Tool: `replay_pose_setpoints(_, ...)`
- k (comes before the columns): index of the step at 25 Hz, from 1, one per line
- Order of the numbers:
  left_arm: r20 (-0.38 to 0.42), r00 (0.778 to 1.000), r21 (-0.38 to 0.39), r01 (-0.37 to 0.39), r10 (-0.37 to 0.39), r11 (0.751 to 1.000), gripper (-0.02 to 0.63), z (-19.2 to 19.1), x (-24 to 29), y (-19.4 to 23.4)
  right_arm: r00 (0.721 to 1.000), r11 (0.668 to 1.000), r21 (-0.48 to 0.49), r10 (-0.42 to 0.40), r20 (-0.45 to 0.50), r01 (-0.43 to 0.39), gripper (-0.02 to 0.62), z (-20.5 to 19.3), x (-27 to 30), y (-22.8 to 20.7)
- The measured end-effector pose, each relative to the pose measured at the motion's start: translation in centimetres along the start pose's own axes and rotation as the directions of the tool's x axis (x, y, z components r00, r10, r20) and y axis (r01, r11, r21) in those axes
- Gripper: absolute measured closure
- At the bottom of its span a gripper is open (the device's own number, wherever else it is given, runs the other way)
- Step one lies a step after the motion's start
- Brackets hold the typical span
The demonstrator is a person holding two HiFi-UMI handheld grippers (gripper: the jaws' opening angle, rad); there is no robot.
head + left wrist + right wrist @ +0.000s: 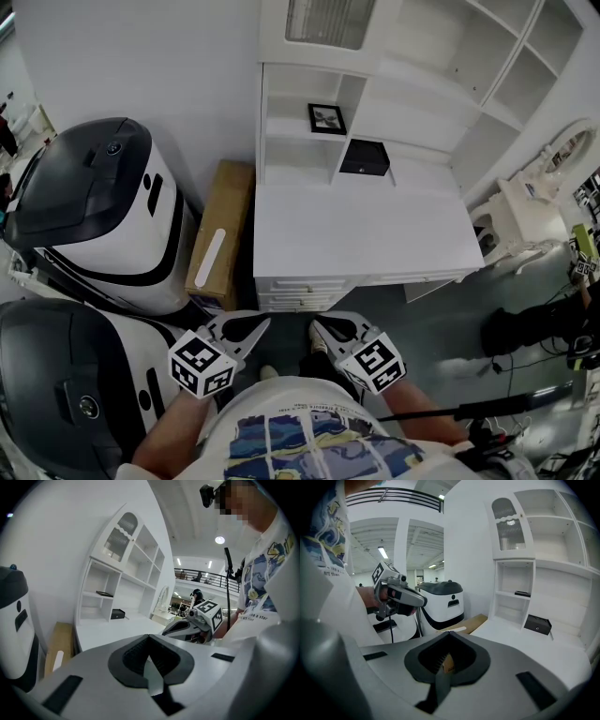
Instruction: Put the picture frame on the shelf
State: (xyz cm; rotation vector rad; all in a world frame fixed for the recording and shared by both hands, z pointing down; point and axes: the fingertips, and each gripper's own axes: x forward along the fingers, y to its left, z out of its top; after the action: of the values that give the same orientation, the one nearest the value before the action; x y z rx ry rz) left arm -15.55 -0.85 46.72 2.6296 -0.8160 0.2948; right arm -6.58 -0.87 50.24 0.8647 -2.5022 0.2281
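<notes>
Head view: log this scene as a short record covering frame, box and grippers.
picture frame: lying on the shelf, in the left cubby
black box: on the desk, at its back
left gripper: shut, empty, near the person's body
right gripper: shut, empty, beside the left
task state: frame already on shelf

A white desk (366, 234) against a white wall (141, 56), flat cardboard box (225, 216) beside it, grey floor (441, 319) below
</notes>
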Motion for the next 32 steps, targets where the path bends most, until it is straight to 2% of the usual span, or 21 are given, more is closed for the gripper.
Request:
replay_pose_setpoints(14, -0.012, 1.0, -0.011, 0.005, -0.005, 1.0, 0.593, 0.6, 0.1, 0.4, 1.0, 1.0, 0.008, 0.025, -0.003, -0.025, 0.571, 1.6, 0.8, -0.1)
replay_pose_setpoints(32, -0.024, 1.0, -0.014, 0.01, -0.011, 1.0, 0.593, 0.4, 1.3, 1.5, 0.999, 0.999, 0.014, 0.032, -0.007, -0.032, 0.571, 1.1, 1.7, -0.9)
